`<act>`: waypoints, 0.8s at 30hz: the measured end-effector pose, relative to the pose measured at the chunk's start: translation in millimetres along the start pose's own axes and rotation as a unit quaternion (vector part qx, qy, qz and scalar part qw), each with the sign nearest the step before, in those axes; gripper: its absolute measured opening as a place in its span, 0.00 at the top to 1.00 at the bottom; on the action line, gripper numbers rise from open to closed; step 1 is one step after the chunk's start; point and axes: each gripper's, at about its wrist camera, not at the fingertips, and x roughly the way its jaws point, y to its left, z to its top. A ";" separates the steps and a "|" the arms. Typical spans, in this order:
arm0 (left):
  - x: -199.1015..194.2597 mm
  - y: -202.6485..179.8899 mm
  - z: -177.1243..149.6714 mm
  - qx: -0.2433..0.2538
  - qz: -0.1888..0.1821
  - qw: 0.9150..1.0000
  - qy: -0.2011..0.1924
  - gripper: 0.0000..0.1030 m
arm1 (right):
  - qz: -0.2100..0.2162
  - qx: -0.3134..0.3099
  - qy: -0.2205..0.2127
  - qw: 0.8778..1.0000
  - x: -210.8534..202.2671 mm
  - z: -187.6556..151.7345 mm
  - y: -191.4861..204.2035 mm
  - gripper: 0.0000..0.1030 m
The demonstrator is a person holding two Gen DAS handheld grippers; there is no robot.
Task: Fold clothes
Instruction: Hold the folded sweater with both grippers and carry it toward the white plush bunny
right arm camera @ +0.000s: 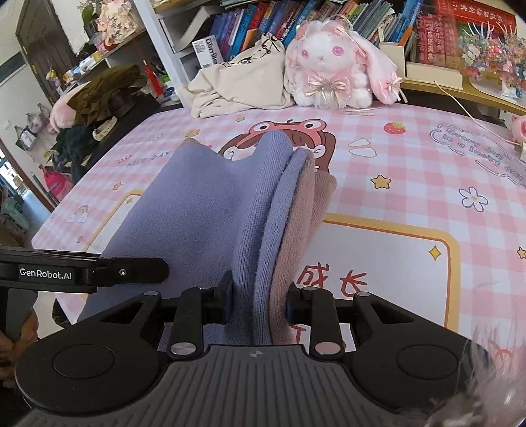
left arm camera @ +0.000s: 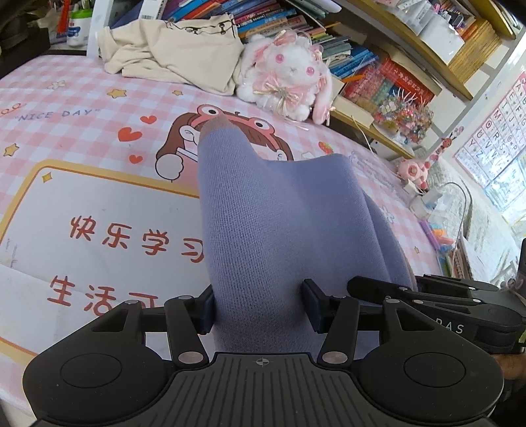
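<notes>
A lavender knit garment (left arm camera: 263,230) with a dusty pink edge is held up over a table (left arm camera: 82,98) covered in a pink checked mat with cartoon prints. The left gripper (left arm camera: 259,305) has its 2 fingers (left arm camera: 205,308) closed onto a thick fold of the knit, which rises ahead of it to a pink-tipped corner. The right gripper (right arm camera: 258,303) sits just beside it, its 2 fingers (right arm camera: 225,302) pinching several stacked layers (right arm camera: 282,230), lavender on the left and pink on the right. The cloth spans between both grippers and hangs above the mat. At the far edge of the table lie a crumpled cream garment (right arm camera: 236,88) and, touching it, a white and pink plush rabbit (right arm camera: 332,65). Behind them stand shelves packed with books (left arm camera: 296,23).
</notes>
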 end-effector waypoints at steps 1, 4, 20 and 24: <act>0.6 1.4 1.4 0.002 -0.002 1.000 0.002 0.50 | -0.002 0.003 0.000 1.000 1.1 0.4 1.0 0.74; 2.4 9.7 8.7 0.013 -0.008 1.000 0.006 0.50 | -0.009 0.012 -0.003 1.000 6.7 3.0 5.8 0.74; 1.3 85.1 67.1 0.046 -0.051 0.997 0.021 0.50 | -0.048 0.035 -0.021 0.998 52.1 39.4 65.0 0.74; 5.1 105.6 87.0 0.047 -0.061 0.997 0.021 0.50 | -0.055 0.032 -0.025 0.998 67.5 55.1 76.0 0.74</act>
